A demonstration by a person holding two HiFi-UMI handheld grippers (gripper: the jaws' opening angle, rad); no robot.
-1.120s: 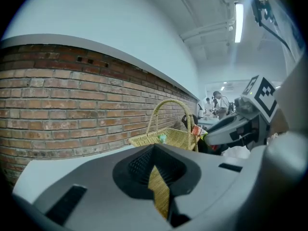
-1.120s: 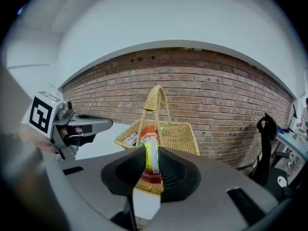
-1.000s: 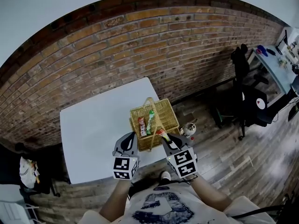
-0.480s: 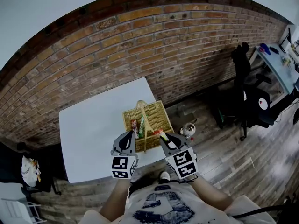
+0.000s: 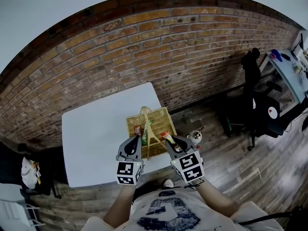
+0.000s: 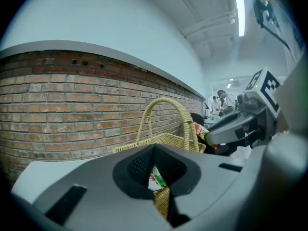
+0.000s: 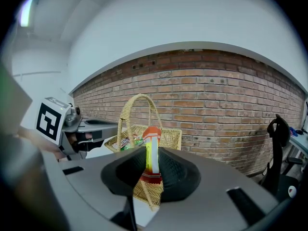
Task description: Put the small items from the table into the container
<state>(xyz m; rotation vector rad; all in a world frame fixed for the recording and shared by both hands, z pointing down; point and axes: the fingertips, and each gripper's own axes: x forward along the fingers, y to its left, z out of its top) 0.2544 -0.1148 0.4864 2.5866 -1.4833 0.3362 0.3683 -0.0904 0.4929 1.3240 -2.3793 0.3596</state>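
— What's hard to make out on your left?
— My left claw (image 6: pixel 161 196) has its jaws drawn together on nothing. Through the slit I see only a sliver of the wicker basket (image 5: pixel 162 115) and of a packet inside (image 6: pixel 155 177), its print unreadable.
— And to the right?
— My right claw (image 7: pixel 149 177) is clamped on a red-and-yellow packet (image 7: pixel 151 150), above the basket's near right corner on the white surface (image 5: pixel 96 138). The basket's wall hides most of its contents.

The head camera looks steeply down from high up. The gripper cameras sit close behind their own jaws, looking along them. All three see the basket (image 5: pixel 163 120) just past the jaws.
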